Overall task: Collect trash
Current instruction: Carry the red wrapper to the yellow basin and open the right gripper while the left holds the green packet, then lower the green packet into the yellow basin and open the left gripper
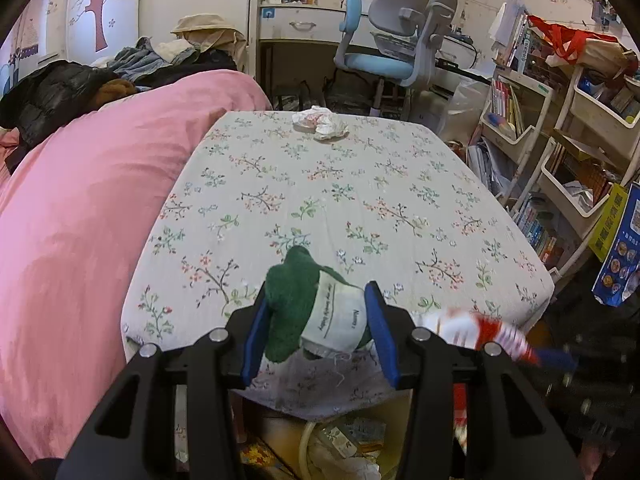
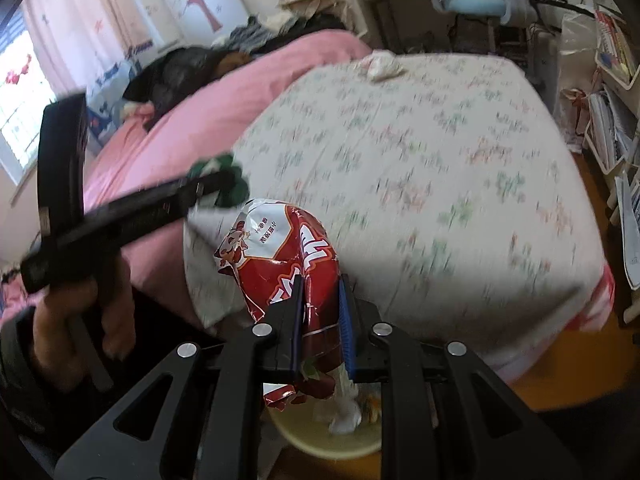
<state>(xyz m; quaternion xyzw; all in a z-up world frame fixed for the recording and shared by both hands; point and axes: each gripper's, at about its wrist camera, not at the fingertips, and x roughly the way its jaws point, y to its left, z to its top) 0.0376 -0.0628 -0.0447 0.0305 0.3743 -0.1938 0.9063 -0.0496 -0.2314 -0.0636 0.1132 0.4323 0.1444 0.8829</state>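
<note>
1. The left tool [image 1: 316, 332] has its blue pads closed part-way around a soft green and white fabric item with a printed cloth label [image 1: 316, 312], held over the near edge of the bed [image 1: 320, 208]. Whether this item counts as trash I cannot tell.
2. The right tool [image 2: 320, 320] is clamped nearly shut on a crumpled red and white foil snack wrapper [image 2: 280, 256], just above a pale round waste bin [image 2: 332, 440] that already holds scraps on the floor by the bed.
3. Risks: the wrapper is slick and gripped at one end only, so a quick swing could make it slip out and miss the bin. The soft item may sag out of the left pads if they loosen. With both tools close together at the bed's corner, they could knock each other.
4. A crumpled white tissue wad [image 1: 320, 120] lies at the far edge of the bed, still uncollected.
5. The bed has a floral sheet, with a pink duvet [image 1: 80, 200] on the left. A grey and blue desk chair [image 1: 400, 40] stands beyond, and crowded white book shelves [image 1: 560, 140] on the right.
</note>
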